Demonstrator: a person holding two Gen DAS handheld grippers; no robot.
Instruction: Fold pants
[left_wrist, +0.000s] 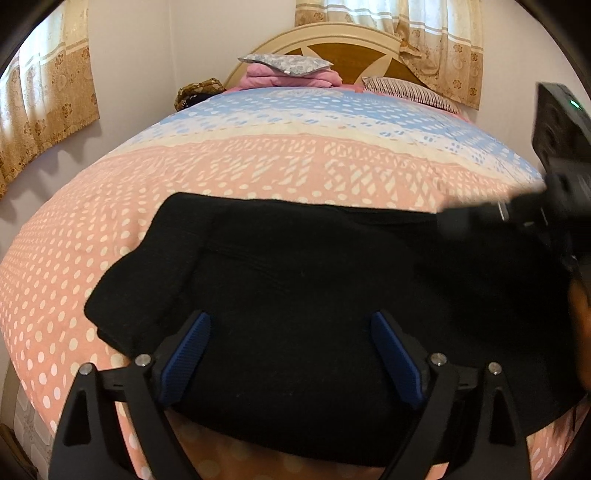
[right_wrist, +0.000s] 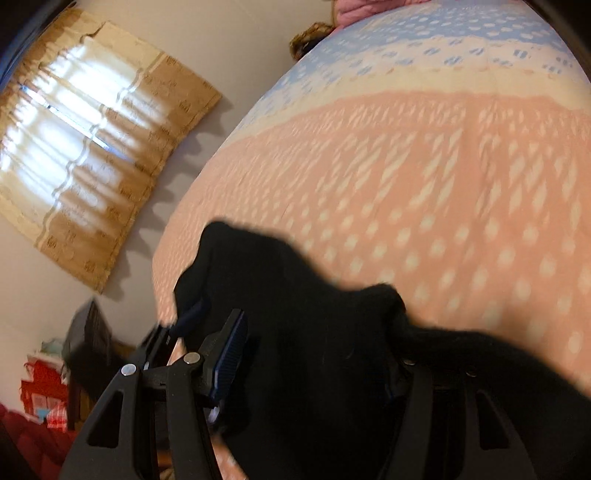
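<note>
Two black grippers over black knit pants (left_wrist: 295, 280) lying on pink-and-blue dotted bedspread (left_wrist: 258, 162).
Left gripper (left_wrist: 291, 354) jaws spread above pants' near edge; right gripper (right_wrist: 314, 369) partly draped in fabric, jaw state unclear.

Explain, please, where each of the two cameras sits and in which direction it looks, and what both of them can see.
Left wrist: sits behind the open left gripper, low over the black pants, facing along the bed to the headboard; the right gripper shows blurred at the right edge.
Right wrist: sits behind the right gripper, tilted, facing across the bed toward the curtained window; cloth covers its right finger.
Shared: pants, bedspread, curtain.
</note>
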